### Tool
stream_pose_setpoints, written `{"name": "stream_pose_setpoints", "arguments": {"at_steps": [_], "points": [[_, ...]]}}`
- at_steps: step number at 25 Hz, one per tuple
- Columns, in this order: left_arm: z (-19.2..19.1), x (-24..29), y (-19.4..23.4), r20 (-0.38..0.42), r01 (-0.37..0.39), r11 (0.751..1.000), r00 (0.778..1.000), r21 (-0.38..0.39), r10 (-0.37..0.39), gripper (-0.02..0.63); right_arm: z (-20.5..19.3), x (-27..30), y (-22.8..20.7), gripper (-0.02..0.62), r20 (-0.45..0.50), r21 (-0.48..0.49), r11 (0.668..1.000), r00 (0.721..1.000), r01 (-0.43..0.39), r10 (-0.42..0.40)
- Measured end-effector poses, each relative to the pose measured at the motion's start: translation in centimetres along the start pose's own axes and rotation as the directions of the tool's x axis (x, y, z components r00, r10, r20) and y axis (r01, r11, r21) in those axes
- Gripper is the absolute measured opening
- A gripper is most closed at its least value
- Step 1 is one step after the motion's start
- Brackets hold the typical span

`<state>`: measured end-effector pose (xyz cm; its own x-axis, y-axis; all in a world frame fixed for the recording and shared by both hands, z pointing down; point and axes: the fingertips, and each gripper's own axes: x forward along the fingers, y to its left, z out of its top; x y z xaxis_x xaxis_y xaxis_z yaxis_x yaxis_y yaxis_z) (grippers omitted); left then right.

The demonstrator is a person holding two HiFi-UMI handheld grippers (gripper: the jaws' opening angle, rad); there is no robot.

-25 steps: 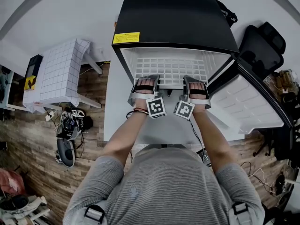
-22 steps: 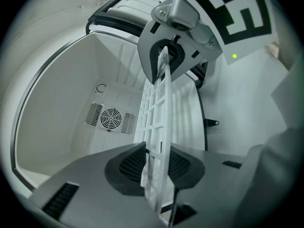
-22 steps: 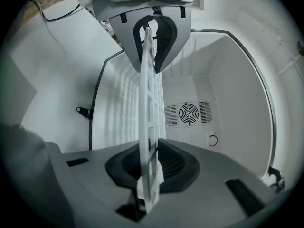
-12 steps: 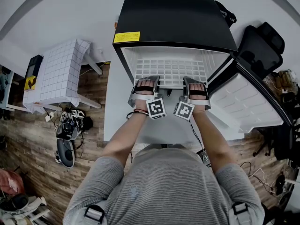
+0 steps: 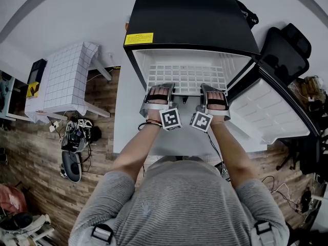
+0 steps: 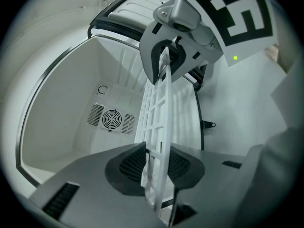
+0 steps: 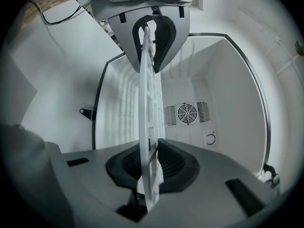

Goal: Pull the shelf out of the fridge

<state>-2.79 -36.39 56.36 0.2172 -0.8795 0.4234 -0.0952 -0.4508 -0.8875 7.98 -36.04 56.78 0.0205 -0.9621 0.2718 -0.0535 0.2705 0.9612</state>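
A white grid shelf (image 5: pixel 187 76) lies flat inside the open black fridge (image 5: pixel 192 19), with its front edge at the fridge mouth. My left gripper (image 5: pixel 161 88) is shut on the left part of that front edge, and my right gripper (image 5: pixel 211 88) is shut on the right part. In the left gripper view the shelf (image 6: pixel 159 122) runs edge-on between the dark pads (image 6: pixel 128 165), with the right gripper (image 6: pixel 178 32) clamped on it further along. The right gripper view shows the shelf (image 7: pixel 149 113) pinched the same way, with the left gripper (image 7: pixel 149 30) beyond.
The fridge door (image 5: pixel 271 111) stands open to the right, beside a black chair (image 5: pixel 284 47). A round fan vent (image 6: pixel 111 119) sits on the fridge's back wall. A white tiled stool (image 5: pixel 66 78) and tangled cables (image 5: pixel 74 137) lie left on the wooden floor. The fridge rests on a white surface (image 5: pixel 125 111).
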Motion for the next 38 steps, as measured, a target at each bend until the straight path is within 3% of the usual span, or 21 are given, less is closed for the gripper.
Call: {"name": "stream_pose_setpoints", "arguments": {"at_steps": [4, 9, 38], "points": [[0.5, -0.5, -0.5, 0.017, 0.026, 0.999, 1.000, -0.034, -0.026, 0.103, -0.3, -0.3, 0.2, 0.052, -0.007, 0.004, 1.000, 1.000, 0.001, -0.001], [0.2, -0.6, -0.5, 0.004, -0.002, 1.000, 1.000, -0.003, 0.002, 0.101, -0.3, -0.7, 0.4, 0.051, -0.009, 0.006, 1.000, 1.000, 0.006, -0.006], [0.6, -2.0, -1.5, 0.033, -0.013, 0.999, 0.999, -0.039, 0.014, 0.101, -0.2, -2.5, 0.8, 0.051, -0.006, 0.044, 0.999, 1.000, 0.029, -0.029]]}}
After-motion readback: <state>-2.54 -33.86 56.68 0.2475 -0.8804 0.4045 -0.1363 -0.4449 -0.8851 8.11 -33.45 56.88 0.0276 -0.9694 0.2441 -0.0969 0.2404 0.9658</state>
